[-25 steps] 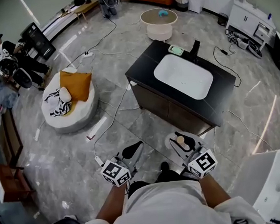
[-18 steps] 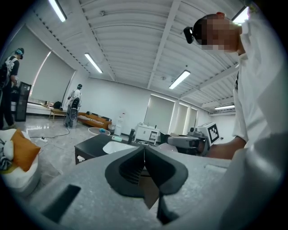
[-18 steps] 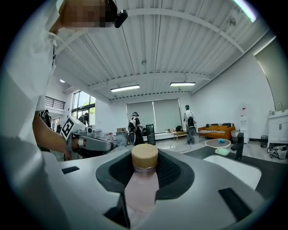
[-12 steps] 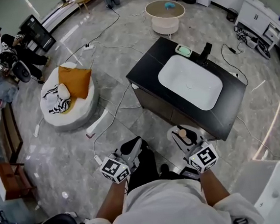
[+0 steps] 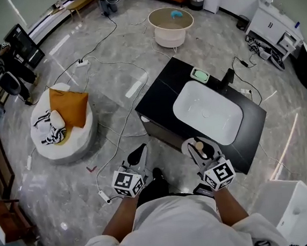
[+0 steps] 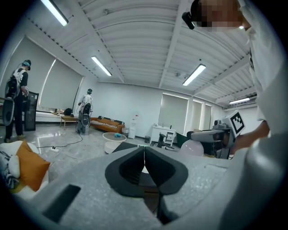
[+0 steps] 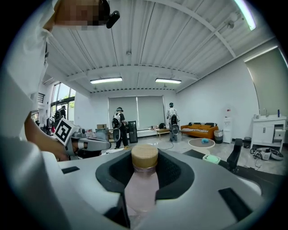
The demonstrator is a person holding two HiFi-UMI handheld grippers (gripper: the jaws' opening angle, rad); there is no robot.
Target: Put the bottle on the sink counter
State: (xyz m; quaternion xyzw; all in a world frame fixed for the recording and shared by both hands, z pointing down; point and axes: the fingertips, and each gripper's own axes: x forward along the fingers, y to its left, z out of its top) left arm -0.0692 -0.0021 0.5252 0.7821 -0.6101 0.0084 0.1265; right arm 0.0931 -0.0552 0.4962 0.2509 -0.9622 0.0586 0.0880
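Only the tan cap and pale pink neck of the one bottle (image 7: 144, 161) show. The rest is buried in the right tool (image 5: 200, 150) clamped round it, and the left tool (image 6: 144, 165) at its 9 o'clock is pinched together on nothing. Compared with half a second back, the single black sink counter (image 5: 159, 100) sits closer, so in the head view the bottle now overlaps its near edge, with the one white basin (image 5: 207, 112) at the bottle's 12 o'clock.

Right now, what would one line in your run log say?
right hand-held gripper: shut on bottle | left hand-held gripper: shut, empty | bottle: not yet on sink counter
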